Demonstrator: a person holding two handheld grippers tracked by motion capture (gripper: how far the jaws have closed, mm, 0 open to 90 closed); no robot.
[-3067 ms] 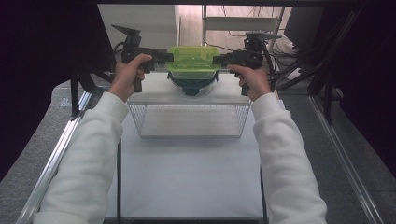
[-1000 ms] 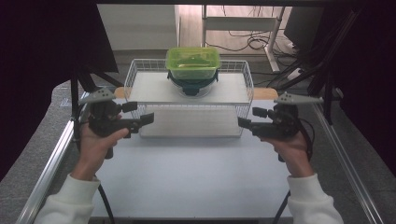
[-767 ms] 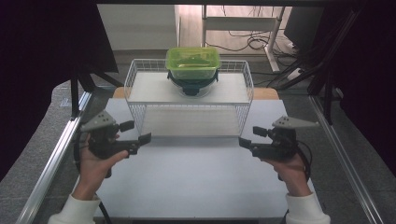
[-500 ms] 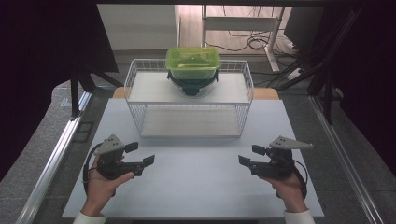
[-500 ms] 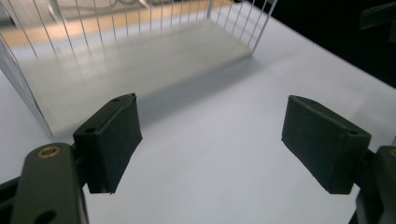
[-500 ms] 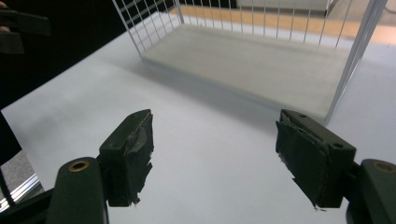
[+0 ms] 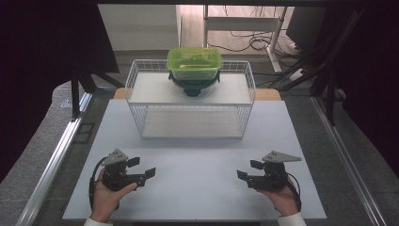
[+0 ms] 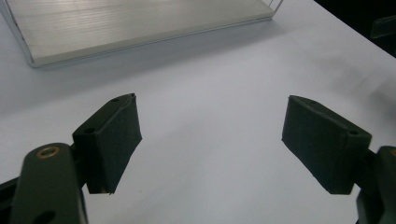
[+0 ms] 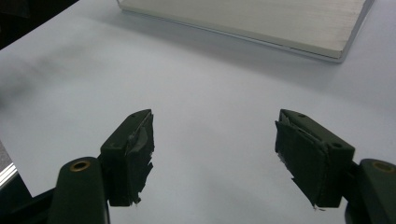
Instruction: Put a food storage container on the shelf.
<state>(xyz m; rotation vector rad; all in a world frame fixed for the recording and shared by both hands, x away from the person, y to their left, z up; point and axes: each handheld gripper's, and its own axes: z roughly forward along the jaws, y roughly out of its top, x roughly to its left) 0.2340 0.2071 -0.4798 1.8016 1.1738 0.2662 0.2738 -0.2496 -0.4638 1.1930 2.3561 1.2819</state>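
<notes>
The green-lidded box is seen seated on a dark bowl on top of the wire rack, at the middle of its far edge and well apart from both hands; it is judged to be set down and finished with, since nothing is touching it. The left tool is held low over the near left of the table, its jaws spread with nothing between them; in the left gripper view the two pads are seen wide apart over bare white surface, the rack's base board lying beyond them. The right tool is held the same way at the near right, jaws likewise spread and empty; its pads are shown worn and frayed at the edges in the right gripper view. Both tools are pointed inward toward each other, which is read as a resting pose, chosen to keep them clear of the rack; the broad strip of table between them and the rack's front wall is left free, so room for a forward move is ample; the near table edge lies just behind the hands, and the side edges are close to each wrist, so little room is left outward or back.
</notes>
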